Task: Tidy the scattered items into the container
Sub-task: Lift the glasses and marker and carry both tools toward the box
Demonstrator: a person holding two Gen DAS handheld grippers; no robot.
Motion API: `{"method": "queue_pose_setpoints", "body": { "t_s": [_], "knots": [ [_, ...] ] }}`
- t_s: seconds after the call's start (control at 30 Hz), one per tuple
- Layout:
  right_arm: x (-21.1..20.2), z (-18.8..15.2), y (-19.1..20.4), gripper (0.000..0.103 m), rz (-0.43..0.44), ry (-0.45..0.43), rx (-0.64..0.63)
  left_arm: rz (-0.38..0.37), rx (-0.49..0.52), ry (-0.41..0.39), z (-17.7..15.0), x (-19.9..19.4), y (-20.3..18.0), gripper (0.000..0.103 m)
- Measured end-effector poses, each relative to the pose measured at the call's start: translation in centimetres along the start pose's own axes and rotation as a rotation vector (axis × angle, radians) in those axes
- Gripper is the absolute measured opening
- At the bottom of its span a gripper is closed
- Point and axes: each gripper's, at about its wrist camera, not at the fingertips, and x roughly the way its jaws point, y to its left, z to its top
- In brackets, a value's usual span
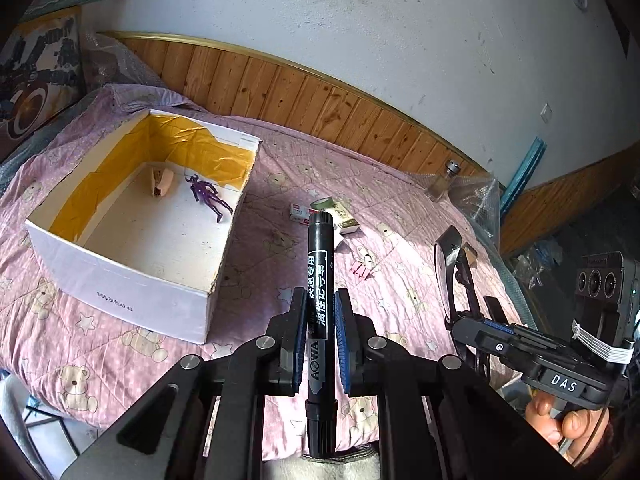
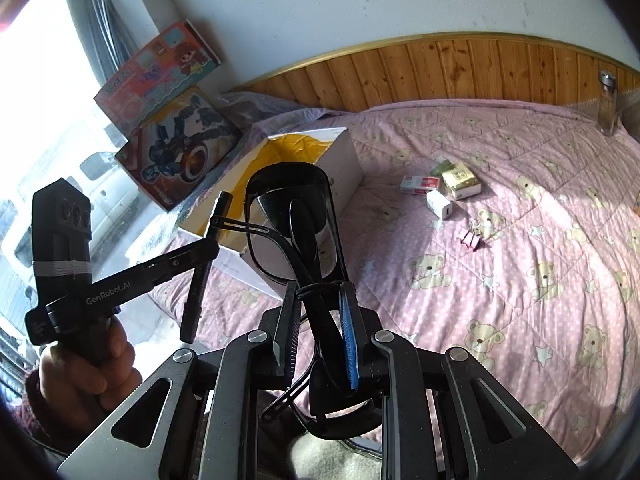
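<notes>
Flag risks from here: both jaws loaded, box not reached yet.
1. The black marker is pinched near its middle by the left gripper, with long ends overhanging, so it may pivot or slip.
2. The sunglasses are clamped by the right gripper with one temple splayed out; it could snag the white box rim.
3. The grippers sit close together and could collide at the box.

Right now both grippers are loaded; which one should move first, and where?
Probably the left gripper: carry the black marker left over the white box and release it. The box sits open just left of it, holding only a purple figure and a small beige item. The right gripper can follow with the black glasses.
</notes>
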Motion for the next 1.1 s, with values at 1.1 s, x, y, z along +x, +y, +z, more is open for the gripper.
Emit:
{"method": "queue_pose_setpoints", "body": {
  "t_s": [1.1],
  "knots": [
    [6.6,10.1,8.0,0.02,0.188,0.076,-0.145,0.066,-0.067,-0.142,8.4,-4.4,6.9,0.014]
  ]
}}
